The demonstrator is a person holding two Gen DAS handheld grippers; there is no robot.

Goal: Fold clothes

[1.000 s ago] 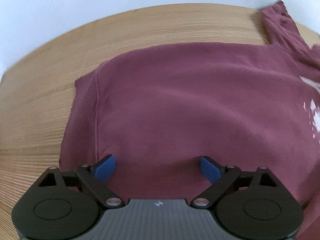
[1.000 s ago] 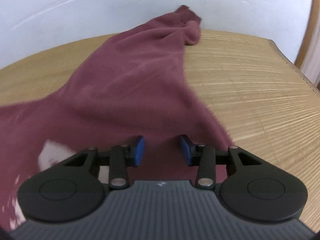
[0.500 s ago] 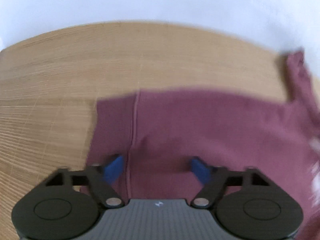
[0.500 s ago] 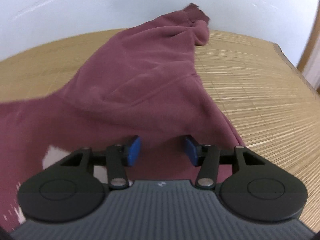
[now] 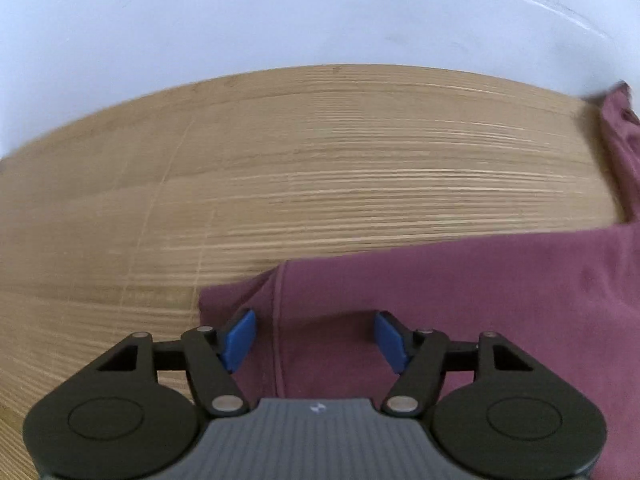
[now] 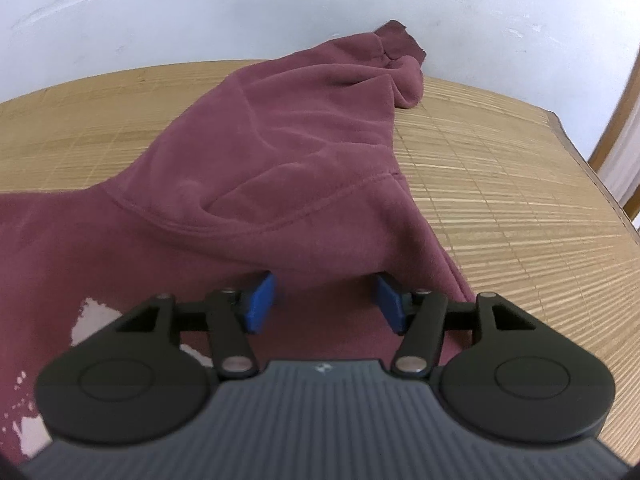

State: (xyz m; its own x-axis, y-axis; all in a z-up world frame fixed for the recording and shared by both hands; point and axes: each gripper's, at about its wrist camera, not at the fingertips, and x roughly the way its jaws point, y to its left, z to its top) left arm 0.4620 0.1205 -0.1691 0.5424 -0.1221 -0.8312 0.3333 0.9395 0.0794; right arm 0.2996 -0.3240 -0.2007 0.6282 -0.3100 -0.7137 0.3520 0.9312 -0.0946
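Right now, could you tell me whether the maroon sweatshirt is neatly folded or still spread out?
Still spread, not folded. The maroon sweatshirt lies loosely across the bamboo mat, its sleeve stretched toward the wall.

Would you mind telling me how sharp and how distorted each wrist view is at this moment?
Left wrist view: mat bows from fisheye, sweatshirt edges softly blurred. Right wrist view: crisper, seam legible, mat edge curved, white print slightly smeared.

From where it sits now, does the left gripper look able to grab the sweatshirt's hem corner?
Probably yes: the left gripper is open, its fingers straddle the side seam over the sweatshirt, and nothing lies between them and the cloth.
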